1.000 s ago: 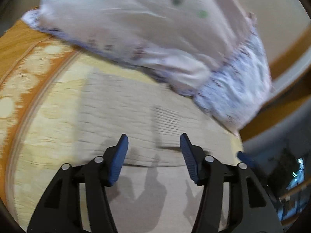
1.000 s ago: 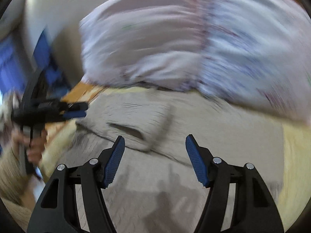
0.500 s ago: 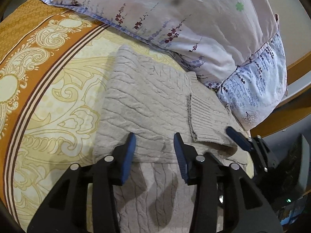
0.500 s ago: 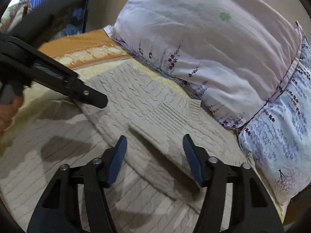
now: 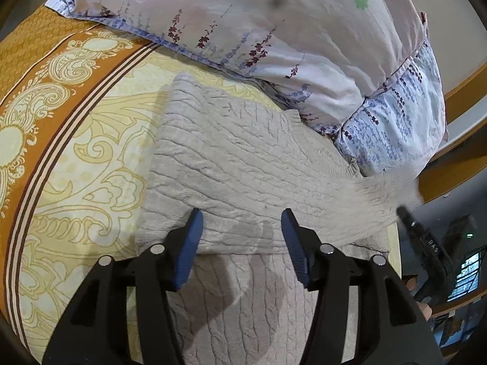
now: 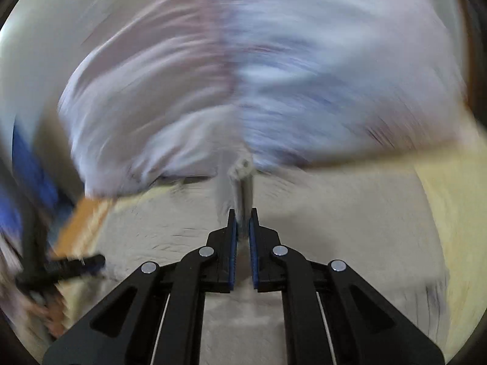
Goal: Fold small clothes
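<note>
Since half a second ago the right tool [image 6: 242, 228] has snapped shut on a strip of the sweater [image 5: 243, 164] — the ribbed cuff, I judge — and swings fast enough to smear its view, while the left tool [image 5: 242, 234] has just been widening, its pads half apart over the knit's folded edge and gripping nothing, apparently to steady it. Beige and cable-knit, the sweater lies on the bed [image 5: 82, 158] just below the pillows [image 5: 274, 30], long axis running from the tools toward them — the sleeve pulled off rightward.
</note>
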### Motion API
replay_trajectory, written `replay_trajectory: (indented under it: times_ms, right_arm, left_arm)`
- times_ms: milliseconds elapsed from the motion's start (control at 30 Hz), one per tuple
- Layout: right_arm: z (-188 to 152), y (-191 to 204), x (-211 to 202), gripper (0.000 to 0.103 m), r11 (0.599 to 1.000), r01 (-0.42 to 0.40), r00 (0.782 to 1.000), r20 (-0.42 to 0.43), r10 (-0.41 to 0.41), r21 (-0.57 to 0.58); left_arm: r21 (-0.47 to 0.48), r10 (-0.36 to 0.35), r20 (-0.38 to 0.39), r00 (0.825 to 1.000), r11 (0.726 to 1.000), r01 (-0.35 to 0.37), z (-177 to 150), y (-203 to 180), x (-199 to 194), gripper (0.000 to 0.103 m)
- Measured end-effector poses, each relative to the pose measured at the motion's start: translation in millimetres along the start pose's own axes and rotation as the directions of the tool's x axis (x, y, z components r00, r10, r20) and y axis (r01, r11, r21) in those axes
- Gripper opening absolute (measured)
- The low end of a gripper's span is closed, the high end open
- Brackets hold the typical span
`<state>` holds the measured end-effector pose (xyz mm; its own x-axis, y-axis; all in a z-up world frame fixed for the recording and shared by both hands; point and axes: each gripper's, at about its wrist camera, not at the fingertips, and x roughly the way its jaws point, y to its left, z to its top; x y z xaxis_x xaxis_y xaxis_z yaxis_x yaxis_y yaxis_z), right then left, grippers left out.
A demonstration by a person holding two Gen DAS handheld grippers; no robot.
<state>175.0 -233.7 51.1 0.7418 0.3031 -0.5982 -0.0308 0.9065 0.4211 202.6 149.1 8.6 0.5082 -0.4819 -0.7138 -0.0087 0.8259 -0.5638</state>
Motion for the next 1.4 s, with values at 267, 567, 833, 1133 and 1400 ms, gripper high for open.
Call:
replay_trajectory:
  times_ms: [267, 567, 833, 1133, 1400]
  right_arm:
    - [-17, -88, 15, 0.059, 0.9, -0.184, 0.953, -0.153, 0.262, 0.395]
    - [-3, -96, 33, 0.037, 0.903, -0.159, 0.946, -0.2, 0.256, 0.4]
    - [7, -73, 16, 0.007, 0.961, -0.141, 0.978, -0.117, 0.173, 0.236]
    - [3, -93, 25, 0.011, 0.973, 0.047, 0.982, -0.187, -0.004, 0.225]
    - [-11, -110, -48, 0.061, 0.973, -0.053, 0.99, -0.117, 0.081, 0.225]
  left_arm:
    - [0.031, 0.019, 0.002, 1.0, 0.999, -0.019, -2, -8, 2, 0.064]
    - [0.036, 0.023, 0.0, 1.0, 0.999, -0.023, -2, -8, 2, 0.065]
    - [0.049, 0.008, 0.003, 1.0, 0.999, -0.008, -5, -13, -4, 0.069]
    - [0.067, -0.001, -0.009, 1.0, 0.998, 0.001, -14, -16, -7, 0.069]
    - [0.15, 0.024, 0.026, 0.999, 0.988, -0.028, -46, -8, -50, 0.069]
